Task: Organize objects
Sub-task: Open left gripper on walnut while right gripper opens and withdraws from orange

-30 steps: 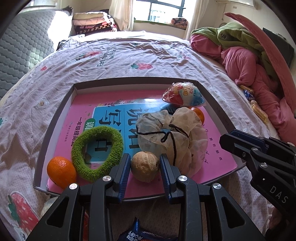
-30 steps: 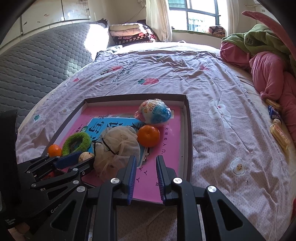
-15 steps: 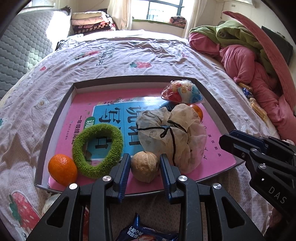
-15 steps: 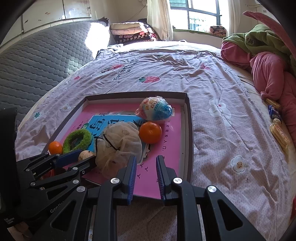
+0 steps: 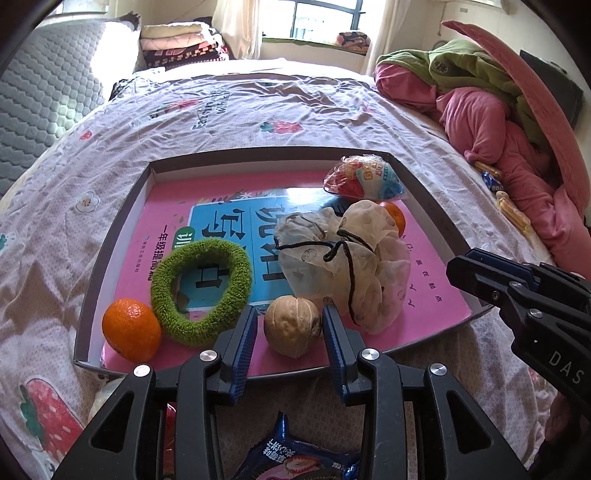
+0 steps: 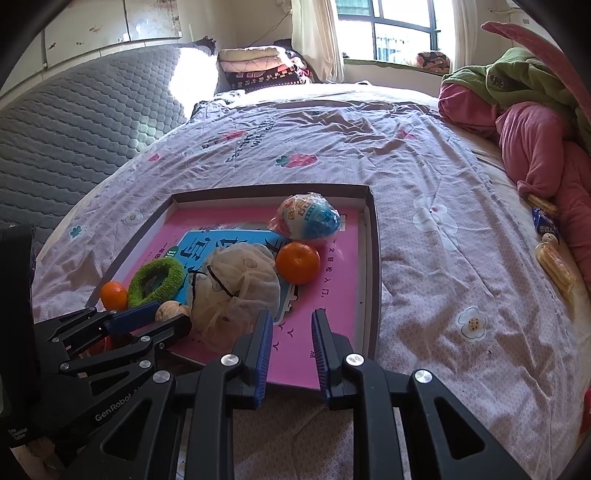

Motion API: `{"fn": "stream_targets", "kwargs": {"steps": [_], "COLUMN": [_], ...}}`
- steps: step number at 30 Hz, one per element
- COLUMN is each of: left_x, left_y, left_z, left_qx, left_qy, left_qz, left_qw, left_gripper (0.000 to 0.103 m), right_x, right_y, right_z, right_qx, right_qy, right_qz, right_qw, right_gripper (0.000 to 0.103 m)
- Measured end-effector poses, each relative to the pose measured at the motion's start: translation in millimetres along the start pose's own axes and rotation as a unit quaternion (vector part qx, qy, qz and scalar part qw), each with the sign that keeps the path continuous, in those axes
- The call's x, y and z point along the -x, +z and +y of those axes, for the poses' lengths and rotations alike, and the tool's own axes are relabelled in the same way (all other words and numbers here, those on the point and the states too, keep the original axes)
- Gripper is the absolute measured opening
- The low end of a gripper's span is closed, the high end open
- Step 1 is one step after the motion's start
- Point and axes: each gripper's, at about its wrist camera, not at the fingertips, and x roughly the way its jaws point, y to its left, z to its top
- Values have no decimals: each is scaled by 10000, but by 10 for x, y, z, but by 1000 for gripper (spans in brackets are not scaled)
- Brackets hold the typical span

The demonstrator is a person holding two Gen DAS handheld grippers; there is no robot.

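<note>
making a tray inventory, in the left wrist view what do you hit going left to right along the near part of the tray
orange → green knitted ring → walnut, between the opening jaws of the left gripper with gaps on both sides → white drawstring pouch → right gripper at the tray's right edge.

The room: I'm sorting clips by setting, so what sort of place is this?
Most likely a bedroom in a home. The tray sits on a bed with a printed bedsheet, folded blankets are stacked by the window, and a padded grey headboard runs alongside.
</note>
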Motion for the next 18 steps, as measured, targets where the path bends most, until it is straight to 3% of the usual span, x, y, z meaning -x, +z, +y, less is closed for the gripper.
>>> {"fn": "stream_targets", "kwargs": {"steps": [18], "left_x": [178], "left_y": [-28], "left_z": [54], "left_qx": [60], "left_qy": [-8], "left_qz": [-112], "left_qw": [9999], "left_gripper": [48], "right_x": [97], "right_y": [23], "right_z": [43], "right_qx": [-43], "right_qy": [101], "right_qz": [-91], "right_qw": [9999], "right_gripper": [22]}}
